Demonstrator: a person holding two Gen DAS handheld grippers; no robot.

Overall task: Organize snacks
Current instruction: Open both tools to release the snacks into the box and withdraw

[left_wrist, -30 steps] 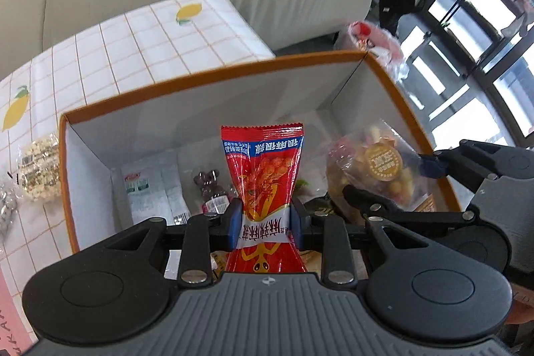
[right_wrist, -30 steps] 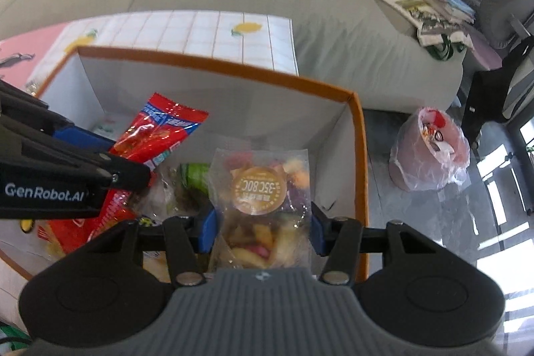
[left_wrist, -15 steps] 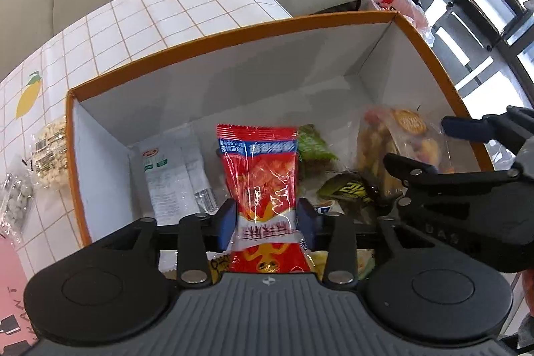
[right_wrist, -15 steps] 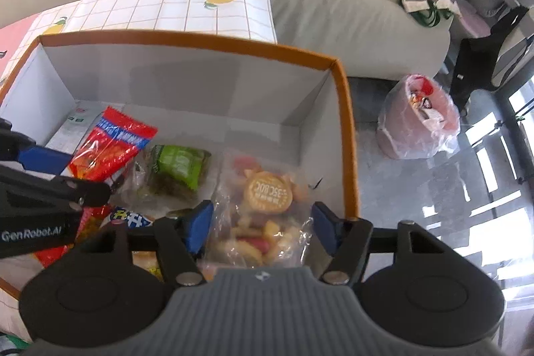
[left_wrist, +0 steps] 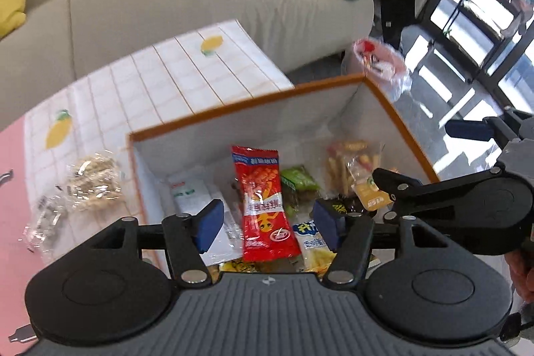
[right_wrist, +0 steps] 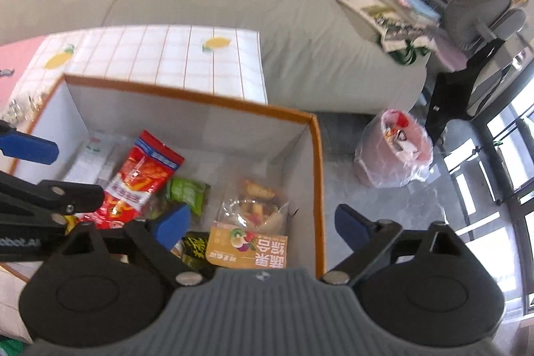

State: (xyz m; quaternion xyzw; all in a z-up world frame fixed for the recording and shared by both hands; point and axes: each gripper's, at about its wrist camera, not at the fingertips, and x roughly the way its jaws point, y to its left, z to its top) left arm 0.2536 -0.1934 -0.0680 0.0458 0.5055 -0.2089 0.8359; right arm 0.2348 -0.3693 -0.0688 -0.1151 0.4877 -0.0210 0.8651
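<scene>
1. Where my left tool (left_wrist: 267, 224) pinched the red snack packet (left_wrist: 265, 206) a second ago, its jaws are now opening wide; the packet lies loose in the orange-rimmed box (left_wrist: 397, 119).
2. Further right, my right tool (right_wrist: 263, 224) is opening too; the clear fruit-crisp bag (right_wrist: 253, 216) it gripped now rests in the box's right corner.

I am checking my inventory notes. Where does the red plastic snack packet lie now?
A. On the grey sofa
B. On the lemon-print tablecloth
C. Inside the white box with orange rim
C: the red plastic snack packet lies among other snacks inside the white box with orange rim.
</scene>
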